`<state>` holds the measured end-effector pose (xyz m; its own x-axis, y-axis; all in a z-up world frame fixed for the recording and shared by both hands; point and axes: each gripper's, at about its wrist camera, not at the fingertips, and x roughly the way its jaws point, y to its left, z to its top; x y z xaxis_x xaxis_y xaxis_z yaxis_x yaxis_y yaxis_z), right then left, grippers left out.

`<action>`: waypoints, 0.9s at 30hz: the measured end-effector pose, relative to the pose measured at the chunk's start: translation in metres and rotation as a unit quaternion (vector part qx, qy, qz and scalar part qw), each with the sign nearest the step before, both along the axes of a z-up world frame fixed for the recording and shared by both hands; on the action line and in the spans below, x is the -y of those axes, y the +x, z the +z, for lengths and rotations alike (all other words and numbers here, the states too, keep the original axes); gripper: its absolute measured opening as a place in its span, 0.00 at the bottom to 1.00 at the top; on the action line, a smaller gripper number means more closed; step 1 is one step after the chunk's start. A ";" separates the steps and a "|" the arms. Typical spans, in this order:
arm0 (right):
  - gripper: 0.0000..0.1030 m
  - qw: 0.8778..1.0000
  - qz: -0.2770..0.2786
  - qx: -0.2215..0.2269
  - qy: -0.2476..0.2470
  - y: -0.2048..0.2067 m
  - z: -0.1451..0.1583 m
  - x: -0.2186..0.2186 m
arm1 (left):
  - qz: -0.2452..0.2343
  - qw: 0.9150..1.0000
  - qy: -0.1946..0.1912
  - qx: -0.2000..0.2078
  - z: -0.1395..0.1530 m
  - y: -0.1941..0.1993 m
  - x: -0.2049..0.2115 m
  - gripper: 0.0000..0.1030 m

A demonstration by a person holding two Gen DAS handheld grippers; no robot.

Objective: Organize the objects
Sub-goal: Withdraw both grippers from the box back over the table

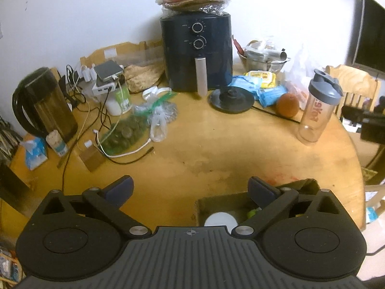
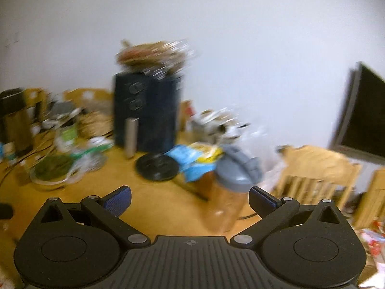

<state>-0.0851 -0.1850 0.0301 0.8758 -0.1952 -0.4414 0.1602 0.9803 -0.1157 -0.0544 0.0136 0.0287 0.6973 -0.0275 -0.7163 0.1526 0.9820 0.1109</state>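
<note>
Both grippers, left (image 1: pixel 190 187) and right (image 2: pixel 190 196), wide apart, empty; shaker bottle (image 1: pixel 317 106) lettering red, perhaps unreadable.

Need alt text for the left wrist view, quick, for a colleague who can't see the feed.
The open left gripper hovers above a cluttered wooden table, holding nothing. Ahead stand an air fryer, a kettle base, an orange and a shaker bottle; a cardboard box lies just beneath the gripper.
</note>
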 end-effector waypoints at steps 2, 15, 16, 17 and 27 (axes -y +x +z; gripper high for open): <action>1.00 1.000 -0.018 -0.003 0.023 -0.002 0.002 0.004 | -0.003 1.000 0.014 -0.002 0.000 0.001 0.003 1.00; 1.00 0.950 -0.004 -0.297 0.094 0.027 -0.055 0.007 | -0.013 0.995 0.010 -0.102 -0.023 0.006 -0.001 1.00; 1.00 0.946 -0.002 -0.311 0.094 0.026 -0.061 0.005 | -0.013 0.993 0.008 -0.114 -0.026 0.006 -0.002 1.00; 1.00 0.940 0.003 -0.330 0.093 0.026 -0.068 0.001 | -0.013 0.992 0.007 -0.128 -0.030 0.007 -0.003 1.00; 1.00 0.901 0.028 -0.424 0.084 0.017 -0.103 -0.022 | -0.015 0.976 0.007 -0.216 -0.063 0.002 -0.008 1.00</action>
